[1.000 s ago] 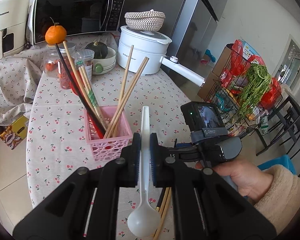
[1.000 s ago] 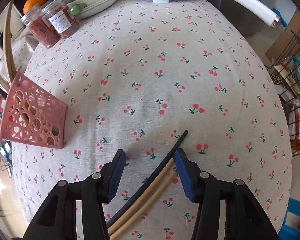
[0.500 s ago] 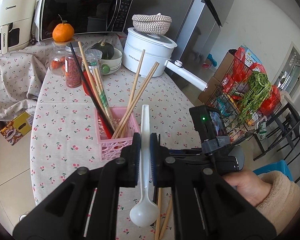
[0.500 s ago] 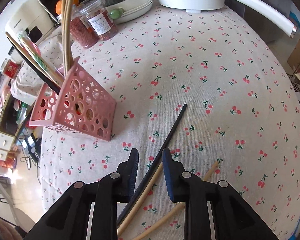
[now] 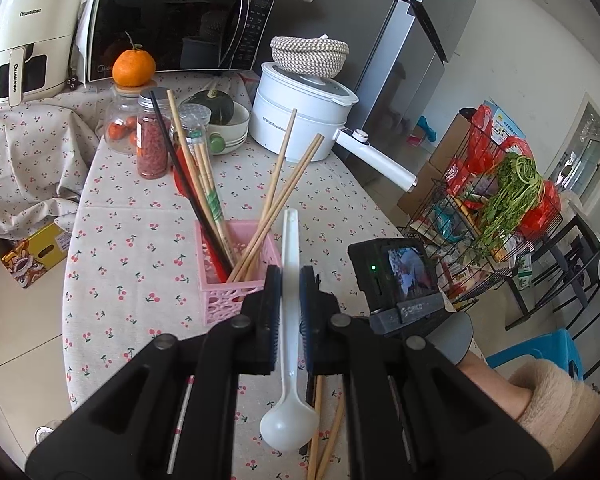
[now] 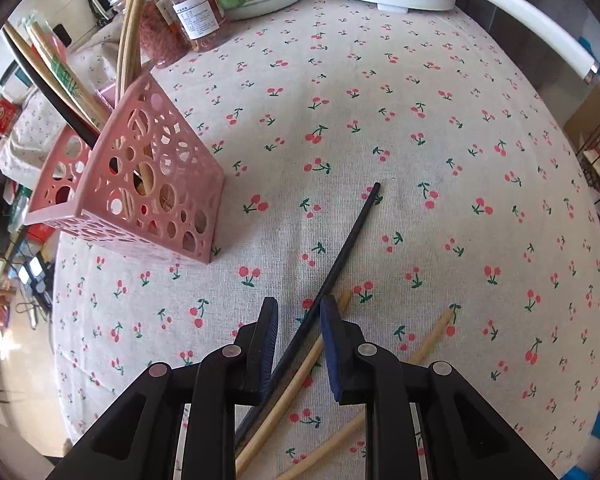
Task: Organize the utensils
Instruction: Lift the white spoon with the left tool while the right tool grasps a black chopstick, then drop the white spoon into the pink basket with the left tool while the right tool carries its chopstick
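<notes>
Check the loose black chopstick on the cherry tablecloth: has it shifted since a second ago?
Cannot tell: the black chopstick sits differently in the right wrist view, but so does the pink perforated basket, so the camera moved.

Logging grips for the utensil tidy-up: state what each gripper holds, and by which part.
Left gripper clamps the white plastic spoon mid-handle. Right gripper has just been closing around the black chopstick; whether it grips yet cannot be told.

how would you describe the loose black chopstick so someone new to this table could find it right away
Start at the pink basket on the cherry-print tablecloth; the loose sticks lie on the cloth just beside it. The black chopstick runs up between the right gripper's closing jaws. It is the only dark, thin one; the chopsticks beside it are pale wood.
</notes>
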The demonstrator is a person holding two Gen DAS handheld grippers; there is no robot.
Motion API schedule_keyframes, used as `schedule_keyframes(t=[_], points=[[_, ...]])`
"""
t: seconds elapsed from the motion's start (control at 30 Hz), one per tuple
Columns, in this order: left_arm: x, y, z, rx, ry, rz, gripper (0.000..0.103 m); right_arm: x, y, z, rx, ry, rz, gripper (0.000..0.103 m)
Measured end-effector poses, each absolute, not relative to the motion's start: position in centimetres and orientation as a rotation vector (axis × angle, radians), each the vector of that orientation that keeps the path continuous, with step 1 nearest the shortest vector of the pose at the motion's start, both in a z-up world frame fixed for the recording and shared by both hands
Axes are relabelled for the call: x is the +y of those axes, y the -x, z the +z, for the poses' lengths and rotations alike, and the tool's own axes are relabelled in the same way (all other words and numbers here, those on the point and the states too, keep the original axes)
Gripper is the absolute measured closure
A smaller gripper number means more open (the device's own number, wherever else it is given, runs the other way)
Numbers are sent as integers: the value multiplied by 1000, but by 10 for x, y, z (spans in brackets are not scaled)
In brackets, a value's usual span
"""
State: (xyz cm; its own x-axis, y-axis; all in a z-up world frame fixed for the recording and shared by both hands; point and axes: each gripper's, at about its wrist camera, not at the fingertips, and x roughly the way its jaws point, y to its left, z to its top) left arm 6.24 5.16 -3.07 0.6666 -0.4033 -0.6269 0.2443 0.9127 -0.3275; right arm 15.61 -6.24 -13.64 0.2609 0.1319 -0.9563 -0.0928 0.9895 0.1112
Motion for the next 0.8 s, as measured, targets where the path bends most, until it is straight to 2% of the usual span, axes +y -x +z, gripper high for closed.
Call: schedule_keyframes(t=[0.1, 0.2, 0.23, 0.27, 0.5, 0.8], points=[[57, -62, -28, 736, 239, -356, 93, -44, -159, -139, 1309, 75, 86, 82], [64, -63, -25, 712, 260, -339, 93, -43, -164, -147, 1313, 48, 56, 82], [66, -63, -25, 706, 264, -333, 93, -45, -165, -149, 1313, 28, 54, 84], [68, -63, -24, 699, 269, -327, 93, -47, -167, -151, 1306, 25, 50, 92], [80, -68, -19, 626, 310, -290, 93, -77, -169, -163, 1251, -197, 131, 97], [73, -84, -6, 349, 295, -178, 93, -109, -145, -112, 983, -281, 222, 97]])
